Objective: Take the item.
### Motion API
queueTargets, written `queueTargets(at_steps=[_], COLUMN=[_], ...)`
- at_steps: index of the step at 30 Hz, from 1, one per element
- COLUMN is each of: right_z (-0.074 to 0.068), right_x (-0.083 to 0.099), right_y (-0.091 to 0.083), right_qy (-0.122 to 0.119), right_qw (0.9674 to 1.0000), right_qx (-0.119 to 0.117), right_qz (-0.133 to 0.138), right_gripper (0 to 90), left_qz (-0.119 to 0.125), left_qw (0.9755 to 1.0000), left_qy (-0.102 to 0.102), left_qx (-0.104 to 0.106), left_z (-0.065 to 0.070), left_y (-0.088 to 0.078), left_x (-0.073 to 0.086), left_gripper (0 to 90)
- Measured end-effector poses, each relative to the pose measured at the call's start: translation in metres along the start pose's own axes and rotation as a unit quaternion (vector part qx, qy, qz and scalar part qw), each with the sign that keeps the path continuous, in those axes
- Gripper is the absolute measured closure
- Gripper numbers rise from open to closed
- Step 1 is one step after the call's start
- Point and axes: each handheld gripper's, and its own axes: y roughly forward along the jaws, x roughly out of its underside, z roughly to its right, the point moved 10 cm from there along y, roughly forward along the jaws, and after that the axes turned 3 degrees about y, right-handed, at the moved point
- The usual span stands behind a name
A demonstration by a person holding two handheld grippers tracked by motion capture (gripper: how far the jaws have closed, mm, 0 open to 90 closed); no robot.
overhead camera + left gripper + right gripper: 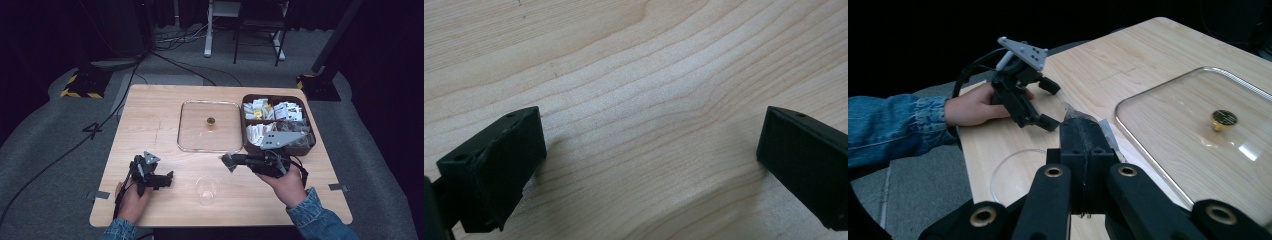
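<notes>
Packet transfer at midway: the right gripper (pixel 228 161) has its jaws closed on a small packet (pixel 1104 131) with a silvery edge, and it is held above the table (pixel 150 115) between the box of packets (pixel 278 125) at the far right and the clear plastic cup (pixel 207 190) at the near middle. Judged from this layout, the packet has been taken out of the compartmented box, whose glass lid (pixel 210 126) with its brass knob (pixel 211 121) lies flat on the table just left of the box, so opening and picking appear done. Delivery is left: the cup stands upright and looks empty, and the held packet is near it but not yet over its mouth. The left gripper (pixel 169 177), with jaws wide apart and nothing between them, rests low over bare wood at the near left, apart from the cup; it may be meant to steady the cup, though this cannot be confirmed.
</notes>
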Motion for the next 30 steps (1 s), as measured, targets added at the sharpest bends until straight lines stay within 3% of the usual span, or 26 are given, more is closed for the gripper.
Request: queueTargets(at_steps=[6,12,30], right_z=[-0.014,-0.027,-0.041], right_x=[-0.004,-0.001,0.017], right_y=[0.006,0.019,0.046], right_qy=[-0.008,-0.011,-0.006], right_qw=[0.9997,0.9992,0.9984], right_qx=[-0.017,-0.038,-0.056], right_qz=[0.015,0.012,0.009], right_gripper=[90.0,90.0,90.0], left_qz=[0.000,0.000,0.000], left_qw=[1.0000,1.0000,1.0000], left_qy=[0.000,0.000,0.000], left_qx=[0.000,0.000,0.000], left_z=[0.000,0.000,0.000], left_y=[0.000,0.000,0.000], left_x=[0.000,0.000,0.000], left_gripper=[0.0,0.0,0.0])
